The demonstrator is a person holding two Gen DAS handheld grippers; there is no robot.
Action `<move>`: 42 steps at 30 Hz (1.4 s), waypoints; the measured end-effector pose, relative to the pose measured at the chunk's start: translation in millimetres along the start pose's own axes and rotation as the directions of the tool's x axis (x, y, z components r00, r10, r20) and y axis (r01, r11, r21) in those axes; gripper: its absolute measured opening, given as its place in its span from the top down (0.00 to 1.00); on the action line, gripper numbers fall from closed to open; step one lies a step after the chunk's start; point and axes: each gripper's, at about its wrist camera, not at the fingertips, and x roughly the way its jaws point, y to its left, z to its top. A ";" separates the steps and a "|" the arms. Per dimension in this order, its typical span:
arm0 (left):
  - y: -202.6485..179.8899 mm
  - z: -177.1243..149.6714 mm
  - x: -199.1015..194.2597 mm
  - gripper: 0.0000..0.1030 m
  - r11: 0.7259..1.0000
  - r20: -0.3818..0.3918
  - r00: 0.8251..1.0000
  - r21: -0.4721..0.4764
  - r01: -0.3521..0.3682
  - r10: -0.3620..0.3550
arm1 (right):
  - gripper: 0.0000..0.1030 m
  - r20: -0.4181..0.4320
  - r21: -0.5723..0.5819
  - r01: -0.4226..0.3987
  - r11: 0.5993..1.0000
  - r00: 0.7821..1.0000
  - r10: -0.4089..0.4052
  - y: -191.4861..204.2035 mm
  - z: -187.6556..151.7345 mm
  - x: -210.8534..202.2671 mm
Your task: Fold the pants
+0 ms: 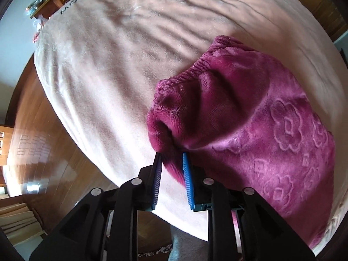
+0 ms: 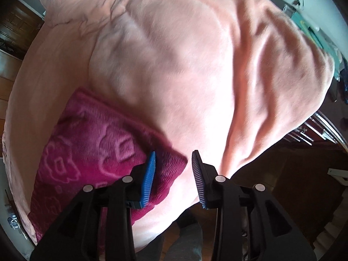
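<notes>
A: Where are the pants (image 1: 250, 117)?
B: Folded on the pink blanket (image 1: 108, 65) of the bed.
A: And the claws?
B: Left claw (image 1: 171, 158) slightly parted, fabric between its pads; right claw (image 2: 174, 154) parted wider, gripping nothing.

Bed under a pale pink fleece blanket, magenta pants lying on it.

The bed (image 1: 104, 69) carries a pale peach-pink plush blanket (image 2: 184, 69) spread over its whole top, wrinkled in long soft ridges, with dark lettering along one far edge. Blanket edges drape over the sides toward a brown wooden floor (image 1: 32, 134). Directly on the blanket lie the pants (image 1: 250, 113): magenta fleece embossed with flower outlines, bunched into a thick folded heap near the bed's near edge, the gathered elastic waistband turned toward the middle of the bed. One corner of the heap (image 2: 171, 158) lies flat on the blanket.
</notes>
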 end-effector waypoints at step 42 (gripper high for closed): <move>-161.0 -47.0 21.7 0.69 0.940 -0.039 0.999 0.341 -0.009 0.023 | 0.68 0.074 -0.379 -0.037 0.925 0.995 0.071 139.1 47.0 -11.5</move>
